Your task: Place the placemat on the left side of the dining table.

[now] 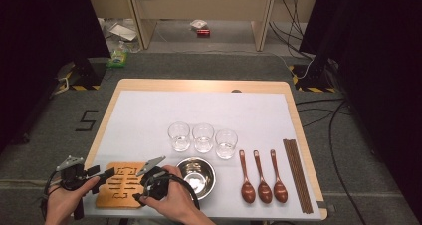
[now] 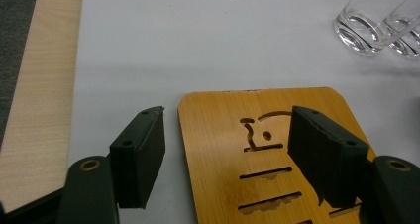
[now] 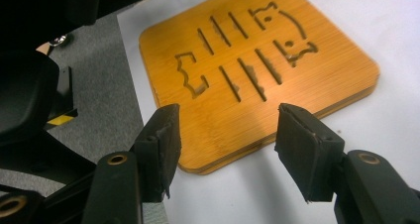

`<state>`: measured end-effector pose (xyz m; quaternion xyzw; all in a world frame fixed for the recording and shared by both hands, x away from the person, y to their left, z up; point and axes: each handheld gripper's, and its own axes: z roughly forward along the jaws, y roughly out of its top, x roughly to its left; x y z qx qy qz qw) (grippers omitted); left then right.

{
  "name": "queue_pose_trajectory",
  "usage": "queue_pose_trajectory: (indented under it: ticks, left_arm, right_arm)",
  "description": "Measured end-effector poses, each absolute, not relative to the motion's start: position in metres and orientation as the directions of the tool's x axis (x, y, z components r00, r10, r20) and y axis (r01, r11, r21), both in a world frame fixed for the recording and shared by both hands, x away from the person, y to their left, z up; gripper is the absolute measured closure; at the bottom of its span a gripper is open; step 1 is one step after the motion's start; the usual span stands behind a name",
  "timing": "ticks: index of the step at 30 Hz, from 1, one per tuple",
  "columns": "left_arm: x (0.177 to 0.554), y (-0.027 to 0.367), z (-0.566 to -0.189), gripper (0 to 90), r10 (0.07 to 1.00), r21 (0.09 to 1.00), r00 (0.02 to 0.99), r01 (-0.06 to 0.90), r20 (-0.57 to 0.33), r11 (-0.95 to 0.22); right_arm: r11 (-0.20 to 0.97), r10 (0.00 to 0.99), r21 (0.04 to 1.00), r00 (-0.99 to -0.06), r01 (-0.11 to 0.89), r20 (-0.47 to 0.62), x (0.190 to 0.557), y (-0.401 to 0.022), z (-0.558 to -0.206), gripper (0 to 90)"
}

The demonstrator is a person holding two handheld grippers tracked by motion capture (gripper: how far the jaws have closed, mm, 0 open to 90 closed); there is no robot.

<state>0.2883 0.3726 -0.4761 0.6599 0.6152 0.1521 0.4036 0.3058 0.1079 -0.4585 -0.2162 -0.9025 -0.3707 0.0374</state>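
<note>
A bamboo trivet (image 1: 121,185) with cut-out slots lies flat on the white sheet at the table's front left. My left gripper (image 1: 106,174) stands open at its left edge. In the left gripper view the left jaw is over the sheet and the right jaw over the trivet (image 2: 223,135), with the left gripper (image 2: 228,157) holding nothing. My right gripper (image 1: 143,190) is open at the trivet's right side. In the right gripper view the near rim of the trivet (image 3: 247,70) lies between the jaws of the right gripper (image 3: 227,140), untouched.
Three empty glasses (image 1: 203,137) stand in a row mid-table, with a steel bowl (image 1: 196,177) in front of them right beside the trivet. Three wooden spoons (image 1: 263,177) and dark chopsticks (image 1: 297,175) lie to the right. The table's wooden edge (image 2: 44,100) is left of the sheet.
</note>
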Motion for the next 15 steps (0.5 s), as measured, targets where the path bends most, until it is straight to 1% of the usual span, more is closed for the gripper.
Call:
queue_pose_trajectory:
  ticks: [15]
  left_arm:
    - [0.289, 0.373, -0.479, 30.1, 0.931, 0.705, 0.201, 0.705, -0.305, 0.078]
  right_arm:
    - [0.673, 0.360, 0.606, -0.903, 0.425, 0.233, 0.303, 0.122, -0.471, 42.3]
